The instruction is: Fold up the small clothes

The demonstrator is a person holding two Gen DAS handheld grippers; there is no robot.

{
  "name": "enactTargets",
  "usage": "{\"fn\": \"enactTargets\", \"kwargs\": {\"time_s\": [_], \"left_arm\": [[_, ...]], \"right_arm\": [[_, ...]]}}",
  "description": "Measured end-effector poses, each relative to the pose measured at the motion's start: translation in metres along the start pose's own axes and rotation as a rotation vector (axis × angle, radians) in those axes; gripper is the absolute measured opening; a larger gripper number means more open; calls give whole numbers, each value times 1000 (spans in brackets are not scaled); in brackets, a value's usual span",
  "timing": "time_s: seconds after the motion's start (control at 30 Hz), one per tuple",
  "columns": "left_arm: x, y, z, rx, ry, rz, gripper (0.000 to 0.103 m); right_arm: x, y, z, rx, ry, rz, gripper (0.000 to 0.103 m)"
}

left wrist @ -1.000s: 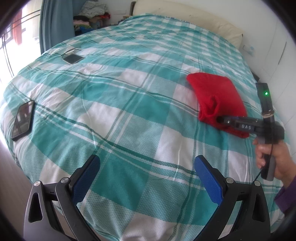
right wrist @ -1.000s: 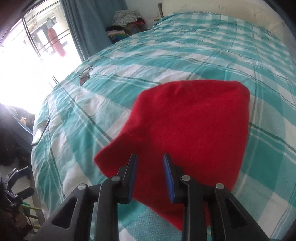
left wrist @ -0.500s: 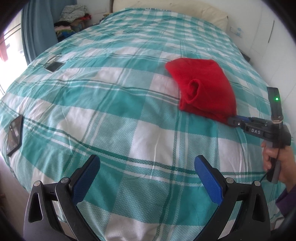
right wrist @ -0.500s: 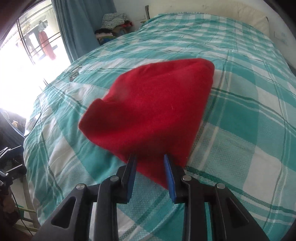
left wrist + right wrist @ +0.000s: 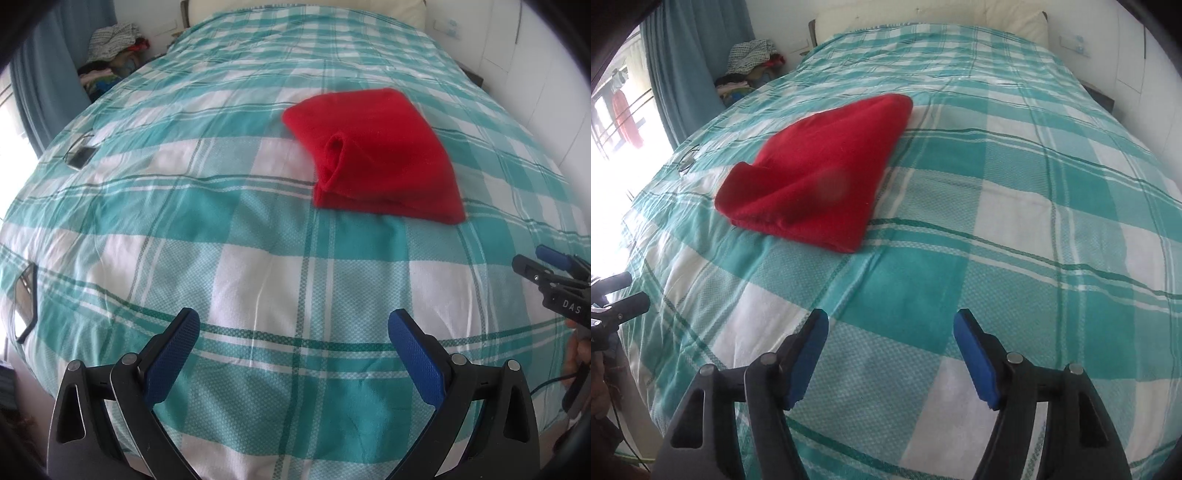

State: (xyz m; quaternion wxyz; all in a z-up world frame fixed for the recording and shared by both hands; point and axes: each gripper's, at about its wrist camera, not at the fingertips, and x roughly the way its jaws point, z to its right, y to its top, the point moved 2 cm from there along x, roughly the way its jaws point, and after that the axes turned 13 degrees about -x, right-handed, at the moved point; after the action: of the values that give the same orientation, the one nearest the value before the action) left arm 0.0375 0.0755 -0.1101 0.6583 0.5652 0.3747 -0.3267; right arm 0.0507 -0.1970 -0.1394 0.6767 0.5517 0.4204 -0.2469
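A folded red garment (image 5: 380, 158) lies on the teal-and-white checked bedspread (image 5: 258, 258); it also shows in the right wrist view (image 5: 820, 173). My left gripper (image 5: 293, 332) is open and empty, hovering over the bed well short of the garment. My right gripper (image 5: 891, 332) is open and empty, pulled back from the garment's near corner; it also shows at the right edge of the left wrist view (image 5: 543, 262). The left gripper's tip shows at the left edge of the right wrist view (image 5: 617, 295).
A phone (image 5: 26, 306) lies near the bed's left edge, and a small dark object (image 5: 79, 157) lies further up the left side. A pile of clothes (image 5: 110, 37) sits beyond the bed by a blue curtain (image 5: 694, 55). A pillow (image 5: 923, 14) is at the head.
My right gripper opened, let go of the red garment and drew back from it. The garment now lies flat on the bed. My left gripper stayed open as its view swung toward the garment.
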Motion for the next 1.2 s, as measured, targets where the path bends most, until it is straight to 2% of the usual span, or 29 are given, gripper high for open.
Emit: {"fn": "enactTargets", "kwargs": {"time_s": [0.07,0.23,0.43,0.53,0.63,0.7,0.77,0.9,0.93,1.03,1.13,1.2], "left_arm": [[4,2,6,10,4,-8,102],[16,2,14,2,3,-40,102],[24,3,11,-12,13,-62,102],[28,21,8,-48,-31,-76,102],[32,56,7,-119,-117,-78,102],[44,87,10,-161,-181,-81,102],[62,117,15,-183,-201,-81,102],[108,158,25,-168,-142,-77,102],[120,163,25,-157,-112,-86,102],[153,170,20,-147,-37,-122,102],[172,169,15,-181,-80,-187,102],[172,168,18,-195,-125,-186,102]], "right_arm": [[-6,-3,9,19,-56,-11,82],[-9,0,17,-1,-149,-44,82],[-4,4,18,-27,-189,-64,82],[4,6,16,-43,-205,-82,82],[9,11,13,-62,-207,-77,82],[13,22,16,-52,-164,-48,82],[19,43,24,3,-77,11,82],[45,96,46,153,186,131,82],[58,109,49,183,259,136,82],[100,135,52,262,370,108,82],[137,148,51,319,411,81,82],[153,150,49,358,439,84,84]]}}
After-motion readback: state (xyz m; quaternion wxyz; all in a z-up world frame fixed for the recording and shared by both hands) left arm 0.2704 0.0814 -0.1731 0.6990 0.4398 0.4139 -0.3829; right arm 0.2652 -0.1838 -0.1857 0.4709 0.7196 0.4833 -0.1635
